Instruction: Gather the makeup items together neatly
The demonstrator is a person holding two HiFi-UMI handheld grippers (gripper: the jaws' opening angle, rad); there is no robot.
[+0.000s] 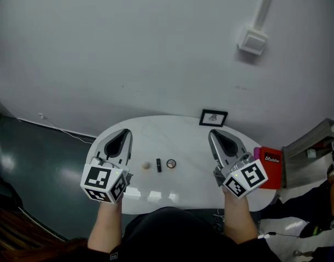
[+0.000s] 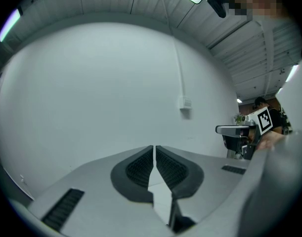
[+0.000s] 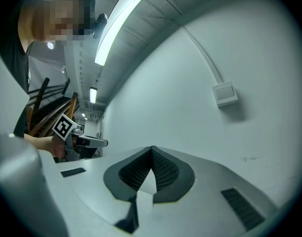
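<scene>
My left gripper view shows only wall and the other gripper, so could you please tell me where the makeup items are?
Observer: Three small items lie in a row on the white table, between the left gripper and the right gripper: a beige round piece, a dark tube, a round compact.
Operator: Is the right gripper holding anything?
Observer: No, its jaws are together with nothing between them.
Operator: Anything else on the table?
Observer: A small framed picture sits at its far edge.

ball (image 1: pixel 146 165), tube (image 1: pixel 159 165), compact (image 1: pixel 171 163) left to right on table (image 1: pixel 172 132); frame (image 1: pixel 213 117) behind
</scene>
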